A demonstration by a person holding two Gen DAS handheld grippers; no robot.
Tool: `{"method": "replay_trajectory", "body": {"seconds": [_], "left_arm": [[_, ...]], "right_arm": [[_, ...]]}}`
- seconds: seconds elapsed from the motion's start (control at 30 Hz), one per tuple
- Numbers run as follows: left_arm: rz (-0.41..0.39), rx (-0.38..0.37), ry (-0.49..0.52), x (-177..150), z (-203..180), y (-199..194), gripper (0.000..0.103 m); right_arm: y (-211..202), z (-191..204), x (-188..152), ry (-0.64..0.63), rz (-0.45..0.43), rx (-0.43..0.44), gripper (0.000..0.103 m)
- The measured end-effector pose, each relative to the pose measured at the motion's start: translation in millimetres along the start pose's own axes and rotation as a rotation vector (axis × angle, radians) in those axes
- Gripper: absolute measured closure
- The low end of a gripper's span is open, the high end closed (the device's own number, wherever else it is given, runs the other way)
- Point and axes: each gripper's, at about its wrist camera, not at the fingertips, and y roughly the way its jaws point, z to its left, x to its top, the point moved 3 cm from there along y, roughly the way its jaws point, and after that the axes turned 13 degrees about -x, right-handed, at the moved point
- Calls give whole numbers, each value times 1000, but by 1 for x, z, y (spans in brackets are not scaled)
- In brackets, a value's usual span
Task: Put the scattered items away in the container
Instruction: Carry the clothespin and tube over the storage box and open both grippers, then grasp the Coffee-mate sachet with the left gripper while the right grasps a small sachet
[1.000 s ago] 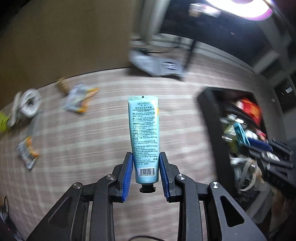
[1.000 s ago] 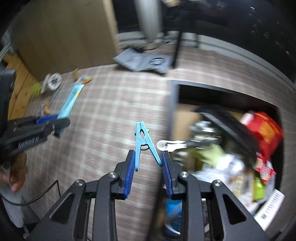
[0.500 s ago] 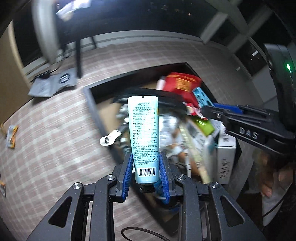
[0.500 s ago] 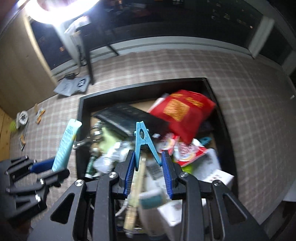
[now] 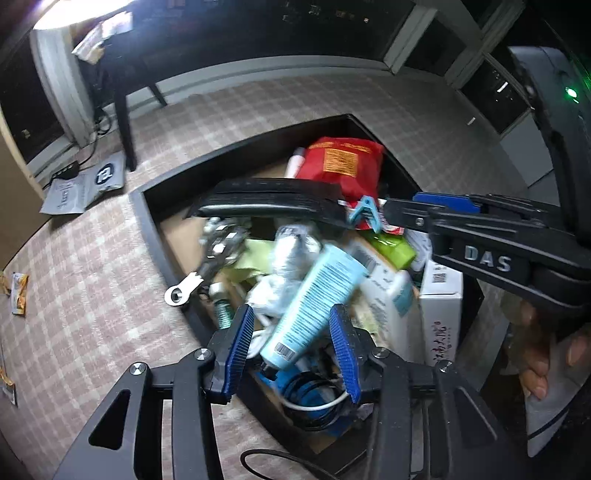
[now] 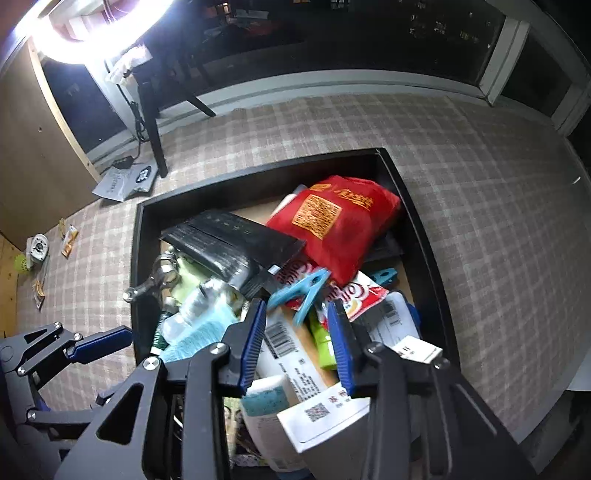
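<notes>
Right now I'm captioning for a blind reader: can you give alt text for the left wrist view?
The left gripper, jaws opening, releases a tilted pale blue tube over a crowded black container on checked carpet. The right gripper reaches in beside a blue clothespin.

Checked carpet (image 6: 480, 192) covers the floor. Dark table leg (image 6: 153, 122) stands upper left, a grey plastic mailer bag (image 6: 123, 181) flat at its foot. Bright lamp (image 6: 96, 26) glares top left.

blurred cream tube (image 5: 317, 302), perhaps falling, blurred clothespin (image 6: 301, 291)
</notes>
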Motion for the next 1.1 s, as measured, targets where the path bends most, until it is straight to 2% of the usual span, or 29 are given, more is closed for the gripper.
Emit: {"method": "replay_trajectory", "body": {"seconds": [0.1,0.33,0.6,0.77,0.9,1.1], "left_arm": [[-16,12,-35,-2,20,-8,62],[-69,98,-132,-17,89,-43,62],[-147,203,-258,-51,183,-98,52],[-202,257,-384,-91,252,-138,46],[-221,301,-486,-130,301,-160,46],[-243,324,-675,-185,370,-182,46]], "right_arm": [[-3,11,5,-17,-7,20,69],[-12,62,14,-100,-29,68,69],[-22,141,25,-211,-47,144,65],[-24,197,25,-290,-48,195,64],[-23,240,24,-332,-45,229,58],[-14,302,25,-377,-15,263,56]]}}
